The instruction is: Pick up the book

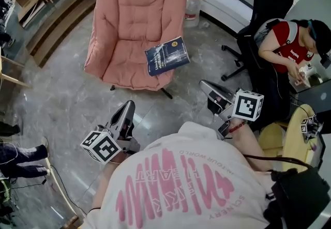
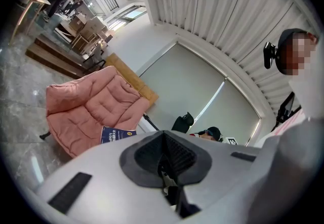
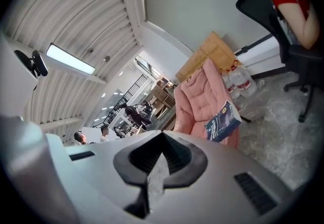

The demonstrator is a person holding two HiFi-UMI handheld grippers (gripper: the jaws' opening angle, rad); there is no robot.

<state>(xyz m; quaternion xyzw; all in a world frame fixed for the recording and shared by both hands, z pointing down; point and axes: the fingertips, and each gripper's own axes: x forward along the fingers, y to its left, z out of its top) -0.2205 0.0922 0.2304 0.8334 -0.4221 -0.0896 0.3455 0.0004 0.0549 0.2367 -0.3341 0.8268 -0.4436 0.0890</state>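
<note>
Looking down from the head: spotting the blue book (image 1: 167, 56) flat on the seat of the pink armchair (image 1: 135, 11), at its front edge, well apart from left tongs (image 1: 128, 105) and right tongs (image 1: 205, 87) over the floor (image 1: 67, 98). Along the left tongs: pressed together, pinching nothing, book far ahead. Along the right: likewise pressed together, empty, book beyond.

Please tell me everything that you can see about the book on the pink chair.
The book is closed, with a dark blue cover, pale lettering and a small round yellow emblem near one corner. Pale page edges show along one side. It lies cover up and askew near the front of the pink armchair's seat cushion, one corner reaching past the edge. Only the cushion touches it.
</note>
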